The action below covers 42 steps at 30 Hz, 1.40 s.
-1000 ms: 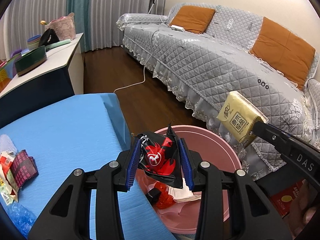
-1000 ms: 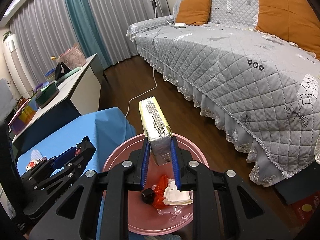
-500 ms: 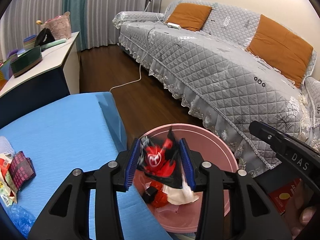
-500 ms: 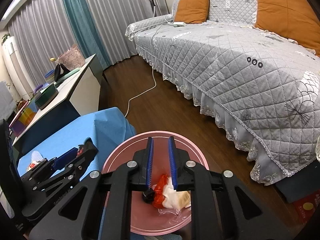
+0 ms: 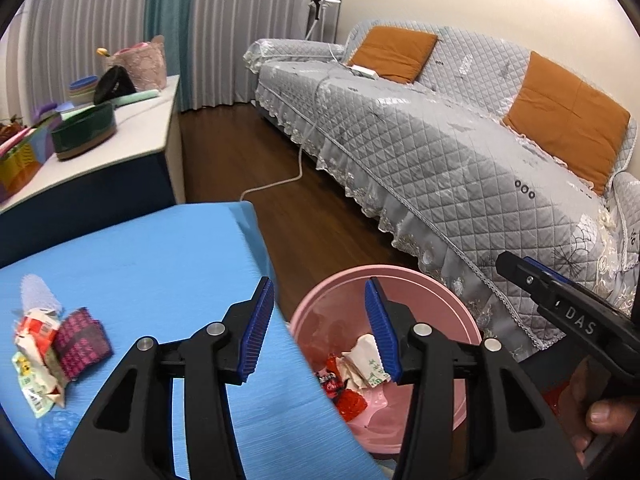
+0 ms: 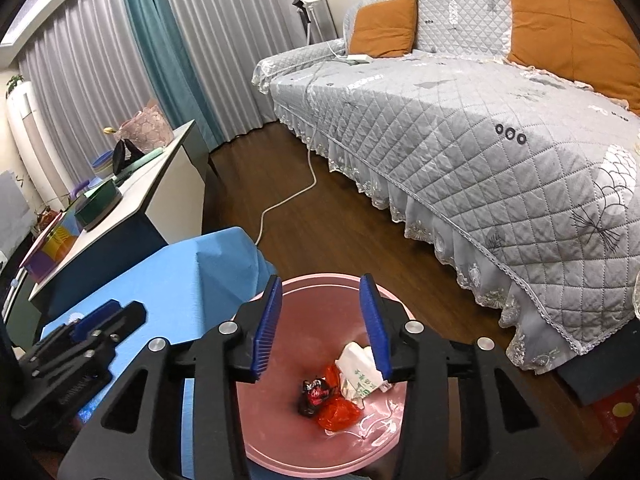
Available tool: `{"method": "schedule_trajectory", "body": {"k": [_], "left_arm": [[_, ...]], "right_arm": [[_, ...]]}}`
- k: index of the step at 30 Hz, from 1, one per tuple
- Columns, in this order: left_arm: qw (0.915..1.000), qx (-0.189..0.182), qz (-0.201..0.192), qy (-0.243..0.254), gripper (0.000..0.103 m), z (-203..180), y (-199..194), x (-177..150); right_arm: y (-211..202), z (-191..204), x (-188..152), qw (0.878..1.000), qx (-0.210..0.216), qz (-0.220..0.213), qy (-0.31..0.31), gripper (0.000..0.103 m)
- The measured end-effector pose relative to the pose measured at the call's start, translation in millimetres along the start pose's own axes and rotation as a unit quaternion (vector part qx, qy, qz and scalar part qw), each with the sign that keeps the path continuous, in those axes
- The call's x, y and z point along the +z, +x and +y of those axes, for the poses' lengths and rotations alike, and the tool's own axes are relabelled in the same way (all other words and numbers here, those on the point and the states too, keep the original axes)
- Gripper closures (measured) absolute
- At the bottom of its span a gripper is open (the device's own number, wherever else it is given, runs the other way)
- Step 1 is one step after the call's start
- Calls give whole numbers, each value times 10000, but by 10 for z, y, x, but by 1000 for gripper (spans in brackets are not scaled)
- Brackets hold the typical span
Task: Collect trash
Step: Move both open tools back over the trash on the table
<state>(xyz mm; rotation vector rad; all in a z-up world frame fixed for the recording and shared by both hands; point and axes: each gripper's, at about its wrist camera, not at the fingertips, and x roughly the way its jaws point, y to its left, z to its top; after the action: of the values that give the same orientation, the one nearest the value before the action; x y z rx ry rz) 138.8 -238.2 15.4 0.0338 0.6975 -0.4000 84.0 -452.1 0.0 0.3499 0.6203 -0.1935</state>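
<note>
A pink bin [image 5: 404, 276] [image 6: 320, 284] stands on the floor beside the blue table [image 5: 160, 264]. Inside lie a black and red wrapper [image 6: 314, 394], a red wrapper [image 6: 338, 414] and a white tissue pack [image 6: 356, 372]. My left gripper [image 5: 318, 332] is open and empty, over the table edge and the bin's rim. My right gripper [image 6: 322, 328] is open and empty above the bin. More trash lies on the table at the left: a dark red packet [image 5: 80, 342], crumpled wrappers [image 5: 34, 360] and a white wad [image 5: 38, 294].
A grey quilted sofa [image 5: 440, 152] with orange cushions runs along the right. A white cable [image 5: 296, 160] lies on the dark wood floor. A white sideboard [image 5: 100, 148] with boxes and bags stands at the back left.
My right gripper let the yellow tissue pack fall into the bin and opened wide. My left gripper opened and dropped the black and red wrapper into the bin.
</note>
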Motion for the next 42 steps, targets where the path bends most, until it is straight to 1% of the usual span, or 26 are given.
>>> {"method": "schedule_trajectory", "body": {"k": [10, 26, 38, 40, 42], "left_arm": [[9994, 259, -221, -117, 56, 415, -429, 29], [9957, 719, -459, -367, 56, 1119, -1040, -67], [9919, 976, -584, -557, 56, 1589, -1329, -149], [9913, 1012, -600, -592, 56, 1671, -1361, -174], [9902, 1072, -622, -641, 57, 1778, -1397, -209]], "right_arm": [[-67, 305, -50, 9992, 162, -116, -348, 61], [-186, 784, -160, 9958, 395, -211, -800, 61], [-209, 1168, -269, 9914, 576, -184, -1163, 61], [-193, 1232, -294, 9906, 628, -146, -1203, 62], [-183, 1288, -318, 9902, 693, -107, -1210, 67]]}}
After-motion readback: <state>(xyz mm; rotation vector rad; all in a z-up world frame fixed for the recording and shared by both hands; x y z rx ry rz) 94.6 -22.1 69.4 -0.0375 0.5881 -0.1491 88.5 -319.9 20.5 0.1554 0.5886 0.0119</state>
